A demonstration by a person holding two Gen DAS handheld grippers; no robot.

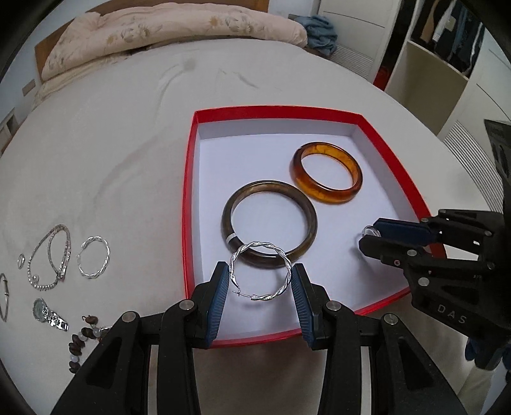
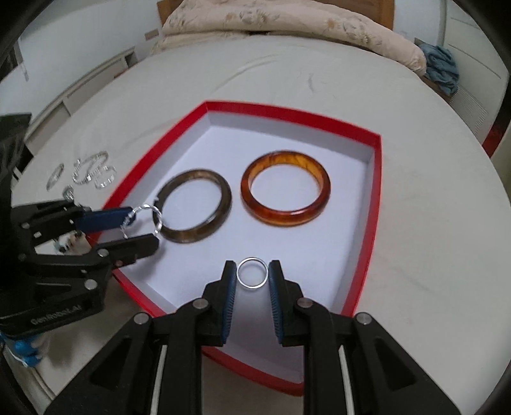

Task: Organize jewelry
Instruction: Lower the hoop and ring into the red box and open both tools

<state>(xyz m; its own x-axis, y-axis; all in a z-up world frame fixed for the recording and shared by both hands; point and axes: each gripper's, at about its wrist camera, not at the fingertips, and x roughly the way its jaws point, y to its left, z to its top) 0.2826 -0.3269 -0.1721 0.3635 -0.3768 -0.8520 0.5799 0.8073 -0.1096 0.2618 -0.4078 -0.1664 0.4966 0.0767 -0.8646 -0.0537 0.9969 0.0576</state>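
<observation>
While both grippers are hanging over the red box (image 1: 188, 204), each is carrying one piece of jewelry. The left gripper (image 1: 260, 282) is pinching a twisted silver hoop earring (image 1: 259, 271) by its sides, blue pads pressing on it, above the near part of the box's white floor. The hoop is overlapping the near rim of the dark brown bangle (image 1: 270, 223) in the left wrist view; whether they are touching cannot be told. The right gripper (image 2: 252, 274) is clamping a small plain silver ring (image 2: 251, 273) between its pads, over the near end of the box.

Inside the box, the dark brown bangle and an amber bangle (image 1: 327, 177) are lying flat, just beside each other.

On the bed (image 1: 111, 143) to the left of the box, more pieces are lying apart: a second twisted hoop (image 1: 94, 257), a silver chain bracelet (image 1: 51, 257), a wristwatch (image 1: 48, 314), a beaded bracelet (image 1: 81, 341) and a thin silver bangle (image 1: 3, 297) at the frame edge.

A folded quilt (image 1: 166, 28) is sitting at the far end of the bed.
</observation>
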